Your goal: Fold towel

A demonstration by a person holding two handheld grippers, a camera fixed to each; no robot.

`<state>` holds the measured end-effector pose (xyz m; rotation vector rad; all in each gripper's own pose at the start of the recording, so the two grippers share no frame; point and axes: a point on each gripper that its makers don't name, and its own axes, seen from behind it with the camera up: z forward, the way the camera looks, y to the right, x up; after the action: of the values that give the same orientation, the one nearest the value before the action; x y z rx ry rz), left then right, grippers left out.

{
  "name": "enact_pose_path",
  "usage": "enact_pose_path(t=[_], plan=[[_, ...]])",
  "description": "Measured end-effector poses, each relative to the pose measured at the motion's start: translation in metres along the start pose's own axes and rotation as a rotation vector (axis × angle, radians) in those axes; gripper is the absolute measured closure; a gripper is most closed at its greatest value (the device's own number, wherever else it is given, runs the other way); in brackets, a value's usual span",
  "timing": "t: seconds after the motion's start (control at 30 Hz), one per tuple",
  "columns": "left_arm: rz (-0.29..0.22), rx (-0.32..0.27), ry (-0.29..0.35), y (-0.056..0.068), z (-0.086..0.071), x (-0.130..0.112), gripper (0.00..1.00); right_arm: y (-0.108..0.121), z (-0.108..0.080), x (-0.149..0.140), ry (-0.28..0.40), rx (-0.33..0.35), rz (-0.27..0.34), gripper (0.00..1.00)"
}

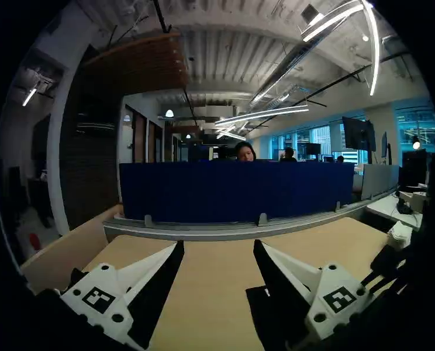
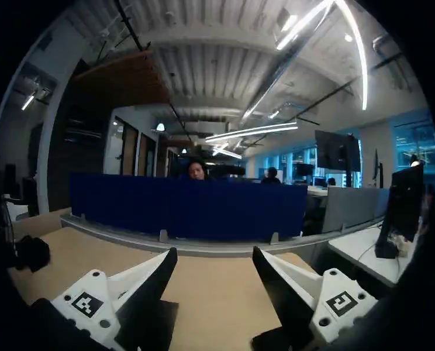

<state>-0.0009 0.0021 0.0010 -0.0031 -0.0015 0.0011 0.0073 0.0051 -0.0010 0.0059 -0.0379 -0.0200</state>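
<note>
Left gripper view has the left gripper (image 1: pixel 218 244) with its jaws spread wide and nothing between them, only the bare wood of the worktop (image 1: pixel 217 304) under the gap. Right gripper view tells the same of the right gripper (image 2: pixel 214 250): jaws released, gripping nothing, held low over the same pale wood.

Where the towel lies cannot be told from here. A pale stack (image 1: pixel 401 233) near the right-hand corner of the worktop may be cloth, but it is too small to be sure. By that reckoning the fold is not begun: no cloth is gripped and no edge is lifted. The whole job is left: finding the towel, taking two corners, laying them over and pressing flat.

Outward from the jaws, the worktop runs flat to its far edge, where a grey rail (image 1: pixel 229 228) and a blue partition (image 1: pixel 235 190) close it off; a person (image 1: pixel 245 151) sits behind that. A dark shape (image 2: pixel 30 253) at the left side is too dim to name. To the right, a gap parts the worktop from a neighbouring desk (image 2: pixel 358 245) carrying a monitor (image 2: pixel 401 205). Room for moving looks good in the middle and forward; the right edge and the partition are the limits to mind.
</note>
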Motion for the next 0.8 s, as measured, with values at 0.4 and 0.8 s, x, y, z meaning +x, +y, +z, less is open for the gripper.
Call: enact_pose_path(t=[0.4, 0.8], plan=[[0.054, -0.197, -0.128, 0.06, 0.011, -0.035, 0.12, -0.062, 0.003, -0.032, -0.21, 0.305, -0.11, 0.0], [0.11, -0.278, -0.205, 0.072, 0.006, -0.063, 0.12, -0.091, 0.001, -0.059, -0.312, 0.458, -0.181, 0.0]])
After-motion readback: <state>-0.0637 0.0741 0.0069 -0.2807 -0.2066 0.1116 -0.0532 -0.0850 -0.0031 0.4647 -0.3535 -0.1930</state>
